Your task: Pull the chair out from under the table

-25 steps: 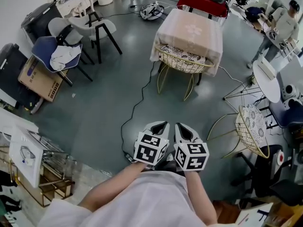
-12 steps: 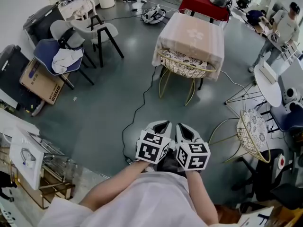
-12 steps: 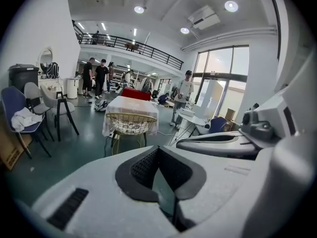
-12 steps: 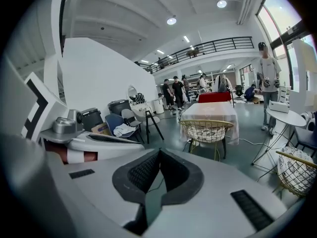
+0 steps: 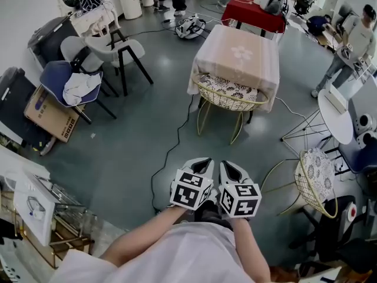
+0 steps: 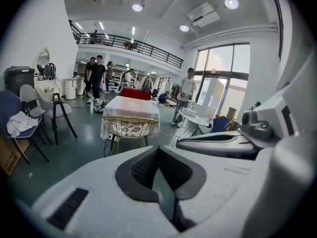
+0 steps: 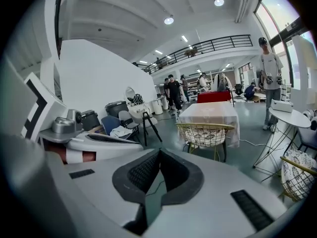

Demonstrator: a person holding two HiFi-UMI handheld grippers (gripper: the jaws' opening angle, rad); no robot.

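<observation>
Grippers, two, side by side low in the head view: left gripper [image 5: 202, 161] and right gripper [image 5: 228, 165], each carrying one marker cube. Both pairs of jaws are pressed together with nothing between them.

Wire chairs, two. The task's chair [image 5: 228, 92] has a gold frame and holds one patterned cushion [image 5: 232, 87]. It stands well apart from both grippers across open floor, pushed in at the near side of the cloth-draped table [image 5: 238, 43], and the hanging cloth covers its far part. The second wire chair [image 5: 312, 171], also cushioned, stands at right near a round white table [image 5: 331, 105].

Tables, three, counting a red one [image 5: 253, 10] beyond the draped table.

Padded chairs at left overlap, so their number is hard to settle; the blue chair [image 5: 56, 63] carries a crumpled white cloth [image 5: 79, 81].

Cardboard box [image 5: 50, 105], one, with its contents not visible.

Black cable [image 5: 171, 137], one, running over the floor.

People are cut off by the frame: legs only at the top edge, and one standing person [image 5: 353, 40] at the right edge.
</observation>
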